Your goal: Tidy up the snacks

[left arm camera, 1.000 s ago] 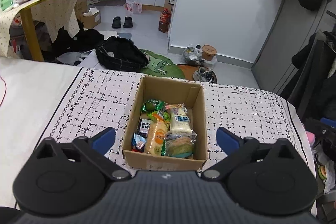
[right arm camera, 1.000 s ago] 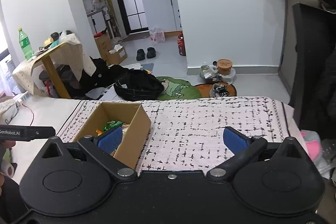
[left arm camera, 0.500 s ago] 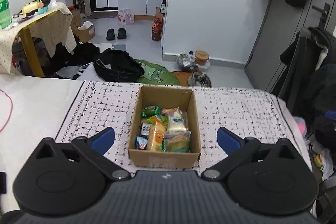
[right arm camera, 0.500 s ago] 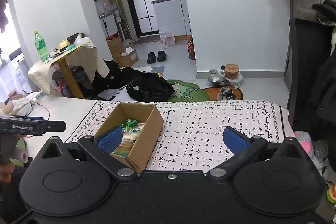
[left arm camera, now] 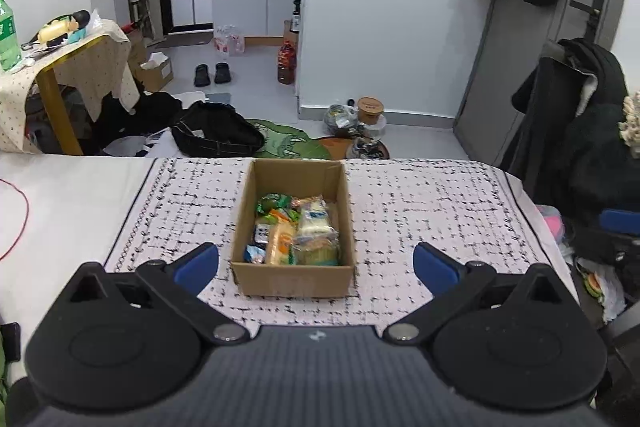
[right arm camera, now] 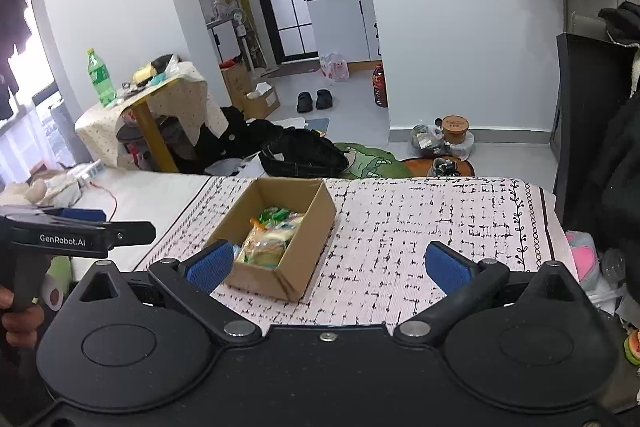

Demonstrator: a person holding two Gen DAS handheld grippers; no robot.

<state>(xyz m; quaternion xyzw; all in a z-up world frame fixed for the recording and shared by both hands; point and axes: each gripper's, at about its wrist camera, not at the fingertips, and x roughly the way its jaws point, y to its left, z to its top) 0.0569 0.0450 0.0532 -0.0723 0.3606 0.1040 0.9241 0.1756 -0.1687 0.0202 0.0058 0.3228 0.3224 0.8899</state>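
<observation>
1. A cardboard box (left arm camera: 294,277) sits on the patterned cloth (left arm camera: 420,211), snacks (left arm camera: 296,231) packed inside; labels perhaps too blurred to read.
2. Left gripper (left arm camera: 316,261) and right gripper (right arm camera: 326,261) hover with jaws spread wide, holding nothing.

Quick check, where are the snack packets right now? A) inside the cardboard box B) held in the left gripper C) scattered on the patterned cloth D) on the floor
A: the snack packets lie inside the open cardboard box on the patterned cloth, and both the left gripper and right gripper are open and hold nothing.
</observation>
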